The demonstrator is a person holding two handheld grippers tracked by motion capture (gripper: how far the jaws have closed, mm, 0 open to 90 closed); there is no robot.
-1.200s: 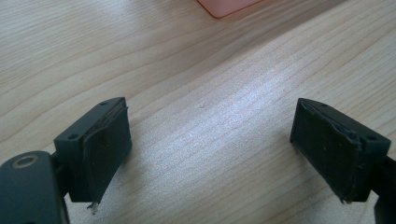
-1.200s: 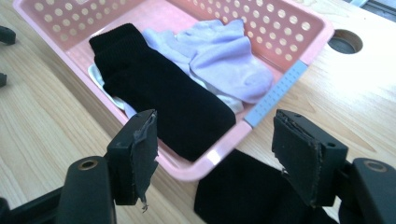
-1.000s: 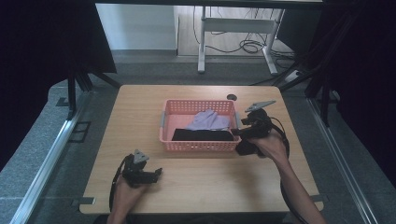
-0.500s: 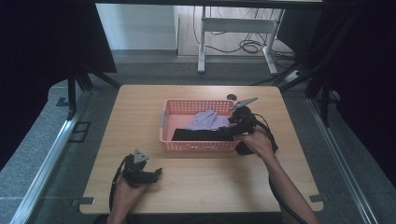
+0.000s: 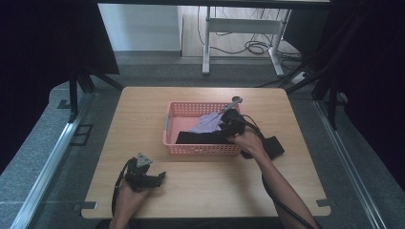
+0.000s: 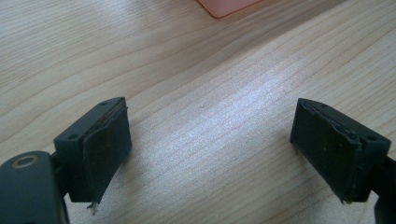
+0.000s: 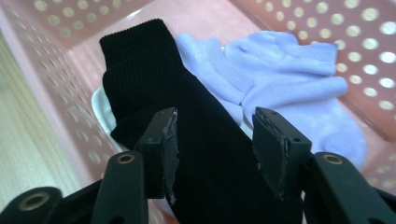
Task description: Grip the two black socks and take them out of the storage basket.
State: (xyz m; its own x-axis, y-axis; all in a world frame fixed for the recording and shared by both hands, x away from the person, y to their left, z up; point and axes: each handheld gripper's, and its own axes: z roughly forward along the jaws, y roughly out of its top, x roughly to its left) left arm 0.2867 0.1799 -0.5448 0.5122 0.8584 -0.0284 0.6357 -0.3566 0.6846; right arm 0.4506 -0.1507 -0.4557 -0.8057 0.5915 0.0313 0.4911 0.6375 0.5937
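Black sock (image 7: 187, 121) lies in the pink perforated basket (image 5: 173, 125), partly over a lilac sock (image 7: 299, 88). Right gripper (image 7: 212, 149) is down in the basket, its fingers (image 7: 167, 149) straddling the black sock; they've just been closing but the pads aren't pressing it yet. Left gripper (image 5: 143, 174) rests on the wooden bench (image 5: 143, 109) near the front edge, well apart from the basket, fingers (image 6: 100, 149) released, nothing between them.

Black sock (image 7: 187, 140), lilac sock (image 7: 289, 88), pink basket (image 7: 60, 28)
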